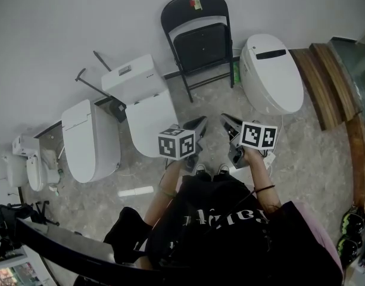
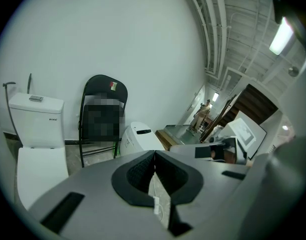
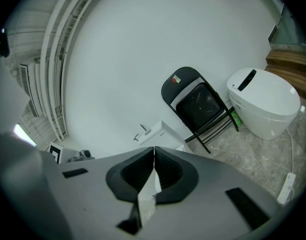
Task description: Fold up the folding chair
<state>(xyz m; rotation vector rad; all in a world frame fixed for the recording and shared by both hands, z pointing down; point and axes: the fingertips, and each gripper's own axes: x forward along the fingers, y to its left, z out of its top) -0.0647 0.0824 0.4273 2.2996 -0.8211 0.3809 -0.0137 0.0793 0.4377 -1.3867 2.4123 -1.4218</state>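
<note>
Right now I stand on the speckled stone floor (image 1: 301,159), facing a white wall with several toilets set out before me. A tanked toilet (image 1: 143,100) sits just ahead on my left and a rounded tankless toilet (image 1: 271,73) ahead on my right. Between them, back against the wall, is the black folding chair (image 1: 197,37), standing with its feet spread on the floor. Its seat looks tipped steeply toward the backrest, though I cannot tell from here how far it is folded.

The chair is well apart from both of my tools and neither touches it, so I judge the task to be at the approach step. I hold my left gripper (image 1: 201,121) and right gripper (image 1: 225,119) side by side in front of my body, both aimed toward the chair and slanting a little downward. The jaws of each are pressed together with nothing between them.

Next, I think, I should step forward between the two toilets and spread both pairs of jaws. One gripper can steady the top of the backrest while the other takes the seat's front edge to swing it up. The tankless toilet stands just beside the chair's leg, so that side leaves me little room.
</note>
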